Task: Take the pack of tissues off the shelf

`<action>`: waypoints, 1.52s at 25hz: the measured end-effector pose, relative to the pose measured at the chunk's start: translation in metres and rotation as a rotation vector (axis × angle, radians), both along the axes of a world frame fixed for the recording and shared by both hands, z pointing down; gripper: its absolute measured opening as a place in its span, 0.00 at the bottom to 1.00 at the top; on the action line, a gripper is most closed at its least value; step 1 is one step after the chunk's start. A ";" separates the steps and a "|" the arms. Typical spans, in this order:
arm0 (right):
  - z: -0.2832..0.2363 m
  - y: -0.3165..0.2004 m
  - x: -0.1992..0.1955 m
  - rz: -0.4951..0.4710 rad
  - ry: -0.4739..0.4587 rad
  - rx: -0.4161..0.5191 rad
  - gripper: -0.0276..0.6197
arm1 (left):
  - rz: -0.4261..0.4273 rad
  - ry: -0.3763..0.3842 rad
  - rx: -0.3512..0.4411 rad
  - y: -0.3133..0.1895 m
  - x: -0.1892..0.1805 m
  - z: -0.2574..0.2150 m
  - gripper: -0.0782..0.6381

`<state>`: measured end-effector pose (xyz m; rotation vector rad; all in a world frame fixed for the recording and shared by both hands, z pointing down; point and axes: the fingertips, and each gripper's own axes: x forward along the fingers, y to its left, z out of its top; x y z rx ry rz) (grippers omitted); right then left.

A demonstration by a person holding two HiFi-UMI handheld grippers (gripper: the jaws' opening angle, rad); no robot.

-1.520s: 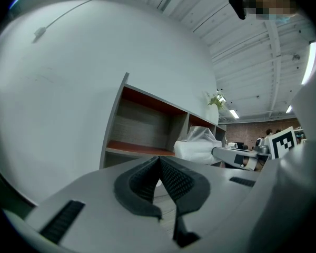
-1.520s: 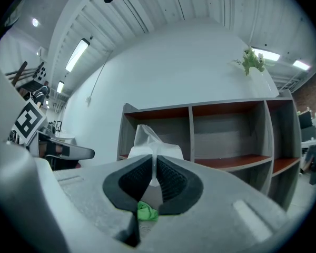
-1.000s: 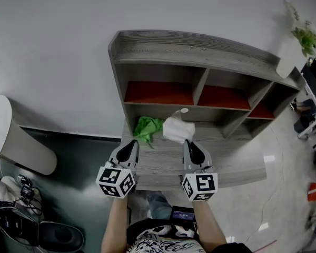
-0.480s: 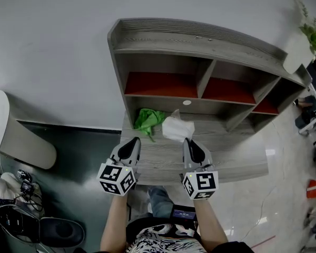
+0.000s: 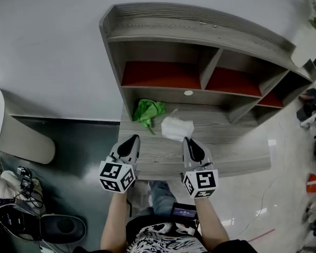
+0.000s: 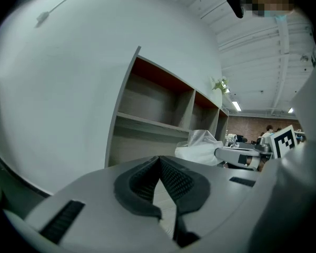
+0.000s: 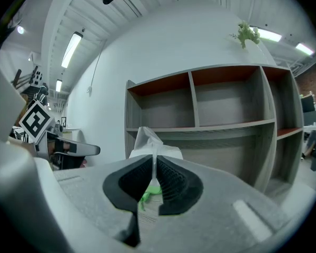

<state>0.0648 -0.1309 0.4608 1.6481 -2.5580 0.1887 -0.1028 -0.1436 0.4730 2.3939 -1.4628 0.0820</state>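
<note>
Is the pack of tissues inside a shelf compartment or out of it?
Out. The pack of tissues sits over the lower ledge in front of the compartments, its plastic edge pinched in the right gripper.

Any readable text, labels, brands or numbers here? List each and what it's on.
None readable.
Only black-and-white square markers, no letters, on the cubes of the left gripper and right gripper.
No print visible on the pack of tissues.
Too small to read: small screen at the person's waist.

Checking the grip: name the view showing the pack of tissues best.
Head view: nearly the whole pack of tissues shows. Right gripper view hides half behind the right claw pinching it; left gripper view catches it sidelong.
</note>
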 end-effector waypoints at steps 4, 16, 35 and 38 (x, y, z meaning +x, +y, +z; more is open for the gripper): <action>0.015 0.000 0.001 -0.006 0.012 -0.025 0.09 | 0.001 -0.007 -0.030 -0.002 0.000 0.015 0.12; 0.063 -0.006 0.009 -0.029 0.060 -0.088 0.09 | 0.023 -0.043 -0.097 -0.016 0.001 0.057 0.12; 0.132 -0.006 0.004 -0.066 0.115 -0.217 0.09 | 0.050 -0.059 -0.218 -0.022 0.004 0.117 0.12; 0.145 -0.006 0.000 -0.095 0.118 -0.234 0.09 | 0.055 -0.059 -0.234 -0.021 0.003 0.126 0.12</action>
